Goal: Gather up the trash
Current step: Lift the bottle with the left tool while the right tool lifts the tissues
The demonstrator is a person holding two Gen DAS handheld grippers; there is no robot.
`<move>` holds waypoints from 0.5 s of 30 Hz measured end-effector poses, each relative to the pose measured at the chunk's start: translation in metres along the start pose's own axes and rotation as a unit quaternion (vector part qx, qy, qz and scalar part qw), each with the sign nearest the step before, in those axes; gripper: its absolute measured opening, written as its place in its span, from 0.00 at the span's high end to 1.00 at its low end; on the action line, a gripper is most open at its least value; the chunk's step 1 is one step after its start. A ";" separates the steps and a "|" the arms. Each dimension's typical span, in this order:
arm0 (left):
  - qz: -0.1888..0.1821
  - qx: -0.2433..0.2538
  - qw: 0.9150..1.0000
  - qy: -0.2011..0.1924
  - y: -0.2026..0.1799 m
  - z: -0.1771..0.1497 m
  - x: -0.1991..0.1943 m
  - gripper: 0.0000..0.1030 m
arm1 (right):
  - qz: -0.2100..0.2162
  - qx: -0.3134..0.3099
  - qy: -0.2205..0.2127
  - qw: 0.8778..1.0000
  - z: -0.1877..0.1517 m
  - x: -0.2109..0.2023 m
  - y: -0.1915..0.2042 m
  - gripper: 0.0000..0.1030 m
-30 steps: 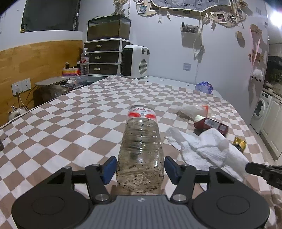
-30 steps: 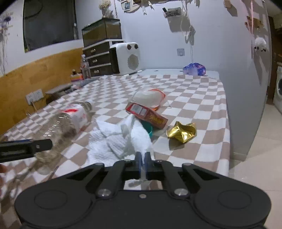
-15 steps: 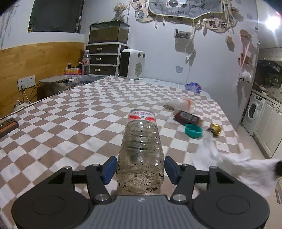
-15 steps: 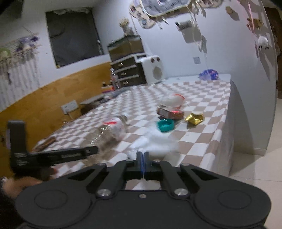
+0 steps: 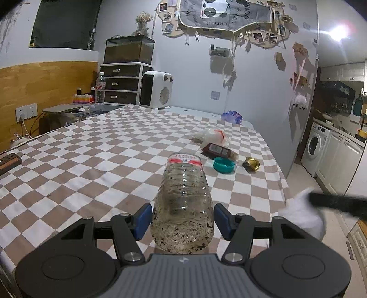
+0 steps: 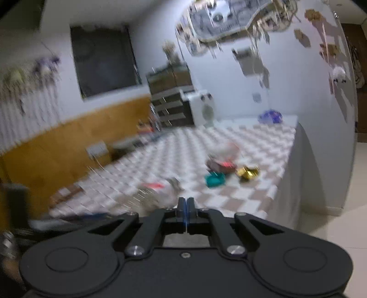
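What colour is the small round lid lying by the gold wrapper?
Teal; the lid shows sharpest in the left wrist view, beside the gold wrapper.

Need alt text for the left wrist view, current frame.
The left gripper holds a dirty clear bottle over a checkered table. Beyond lie a teal lid, gold wrapper, red pack; white tissue at right.

Home — washing machine (image 5: 314, 146), drawers (image 5: 121, 83), photo wall (image 5: 220, 16).
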State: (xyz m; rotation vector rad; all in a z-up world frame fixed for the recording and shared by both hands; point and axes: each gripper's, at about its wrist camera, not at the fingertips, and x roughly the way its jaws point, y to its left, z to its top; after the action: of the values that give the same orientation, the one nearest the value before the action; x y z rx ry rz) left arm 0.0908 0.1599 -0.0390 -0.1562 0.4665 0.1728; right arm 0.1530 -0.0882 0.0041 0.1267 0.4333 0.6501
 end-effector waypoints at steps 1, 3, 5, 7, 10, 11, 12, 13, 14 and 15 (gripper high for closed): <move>-0.002 0.001 1.000 0.002 0.001 -0.001 0.001 0.42 | -0.007 -0.001 0.017 1.000 -0.004 0.015 -0.005 0.99; -0.004 0.005 1.000 0.004 0.003 -0.003 0.000 0.42 | -0.016 0.000 0.047 0.999 -0.014 0.037 -0.014 0.99; -0.005 0.008 1.000 0.005 0.003 -0.004 0.000 0.42 | -0.014 0.000 0.077 0.997 -0.027 0.049 -0.022 0.99; -0.005 0.011 1.000 0.006 0.003 -0.006 0.000 0.42 | 0.007 -0.007 0.090 0.996 -0.036 0.051 -0.023 0.93; -0.008 0.012 1.000 0.009 0.003 -0.009 0.002 0.42 | 0.035 -0.031 0.096 0.994 -0.042 0.045 -0.018 0.55; -0.009 0.011 1.000 0.010 0.003 -0.010 0.003 0.42 | 0.045 -0.042 0.096 0.993 -0.043 0.042 -0.015 0.48; -0.009 0.010 1.000 0.011 0.003 -0.011 0.004 0.42 | 0.054 -0.056 0.095 0.992 -0.044 0.038 -0.012 0.37; -0.010 0.009 1.000 0.012 0.003 -0.011 0.004 0.42 | 0.064 -0.077 0.094 0.991 -0.045 0.034 -0.007 0.28; -0.010 0.008 1.000 0.011 0.003 -0.012 0.004 0.42 | 0.066 -0.097 0.092 0.989 -0.045 0.031 -0.003 0.24; -0.010 0.009 1.000 0.011 0.003 -0.011 0.004 0.42 | 0.065 -0.120 0.090 0.987 -0.045 0.029 0.001 0.18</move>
State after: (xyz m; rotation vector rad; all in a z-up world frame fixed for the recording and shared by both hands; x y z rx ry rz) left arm 0.0891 0.1613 -0.0514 -0.1460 0.4887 0.1477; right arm 0.1539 -0.0705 -0.0471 -0.1345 0.5203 0.8405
